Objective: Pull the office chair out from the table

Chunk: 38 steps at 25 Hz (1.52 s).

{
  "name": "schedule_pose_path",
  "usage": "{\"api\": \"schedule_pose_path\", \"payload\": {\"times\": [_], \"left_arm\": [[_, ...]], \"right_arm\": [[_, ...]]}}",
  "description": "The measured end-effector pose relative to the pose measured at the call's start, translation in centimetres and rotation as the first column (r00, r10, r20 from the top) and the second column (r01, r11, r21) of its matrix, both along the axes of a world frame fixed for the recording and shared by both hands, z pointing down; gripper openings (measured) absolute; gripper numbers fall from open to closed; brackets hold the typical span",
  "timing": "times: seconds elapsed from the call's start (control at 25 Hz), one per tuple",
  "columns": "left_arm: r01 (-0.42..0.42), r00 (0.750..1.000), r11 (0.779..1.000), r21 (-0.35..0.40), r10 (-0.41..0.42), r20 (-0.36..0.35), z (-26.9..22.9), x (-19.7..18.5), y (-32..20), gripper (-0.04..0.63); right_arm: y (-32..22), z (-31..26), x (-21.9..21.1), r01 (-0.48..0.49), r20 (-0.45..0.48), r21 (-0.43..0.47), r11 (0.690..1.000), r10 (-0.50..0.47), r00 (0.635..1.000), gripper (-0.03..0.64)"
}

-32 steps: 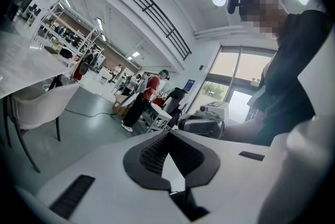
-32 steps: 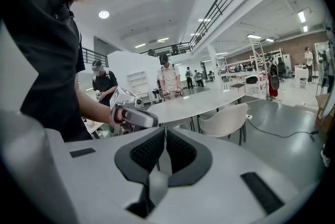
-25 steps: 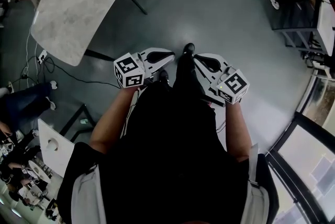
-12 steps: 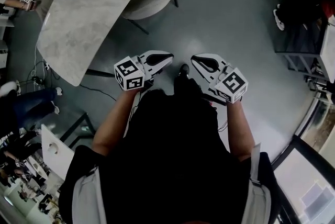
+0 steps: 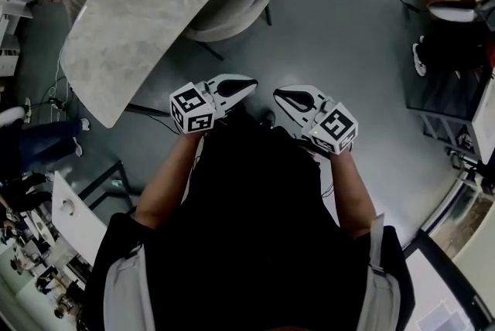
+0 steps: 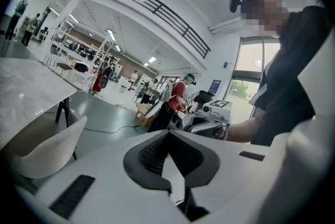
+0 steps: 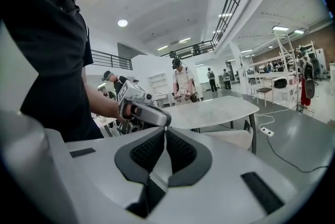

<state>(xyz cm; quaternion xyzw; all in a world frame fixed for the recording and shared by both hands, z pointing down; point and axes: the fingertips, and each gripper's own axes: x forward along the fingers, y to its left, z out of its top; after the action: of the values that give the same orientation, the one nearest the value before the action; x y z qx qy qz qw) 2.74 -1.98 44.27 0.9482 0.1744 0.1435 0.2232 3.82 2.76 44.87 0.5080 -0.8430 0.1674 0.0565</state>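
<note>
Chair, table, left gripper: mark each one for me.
chair (image 5: 236,11), head view, on its curved backrest.
table (image 5: 151,8), head view, on the bare marble top.
left gripper (image 5: 249,82), head view, at its shut jaw tips.

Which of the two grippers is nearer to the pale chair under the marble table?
The left gripper, on the head view's left: its tip lies closer to the pale chair, while the right gripper is farther right. Neither touches it.

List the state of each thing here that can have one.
Pale shell chair: pushed in, partly under the marble table, untouched.
Left tongs: shut, empty.
Right tongs: shut, empty.
</note>
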Motion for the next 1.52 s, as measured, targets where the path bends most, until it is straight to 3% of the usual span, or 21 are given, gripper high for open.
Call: {"api": "schedule_pose_path", "payload": {"times": [0.44,0.84,1.16,1.52], "left_arm": [[0.036,0.999,0.999,-0.039,-0.037,-0.014,1.0,3.4,-7.4,0.012],[0.047,0.999,0.998,-0.048,-0.048,-0.024,1.2,9.5,-15.8,0.012],[0.128,0.992,0.991,-0.035,-0.129,-0.009,1.7,11.4,-20.7,0.012],[0.298,0.954,0.954,-0.005,-0.298,0.025,2.2,13.0,-23.3,0.012]], "right_arm": [[-6.8,1.3,4.1,0.036,-0.029,-0.052,0.998,-0.038,0.999,0.026],[-15.4,1.3,9.3,0.083,-0.083,-0.075,0.994,-0.089,0.993,0.026],[-19.9,1.9,13.8,0.049,-0.108,-0.084,0.995,-0.058,0.992,0.026],[-23.9,2.0,16.2,0.257,-0.106,-0.093,0.962,-0.266,0.958,0.026]]}}
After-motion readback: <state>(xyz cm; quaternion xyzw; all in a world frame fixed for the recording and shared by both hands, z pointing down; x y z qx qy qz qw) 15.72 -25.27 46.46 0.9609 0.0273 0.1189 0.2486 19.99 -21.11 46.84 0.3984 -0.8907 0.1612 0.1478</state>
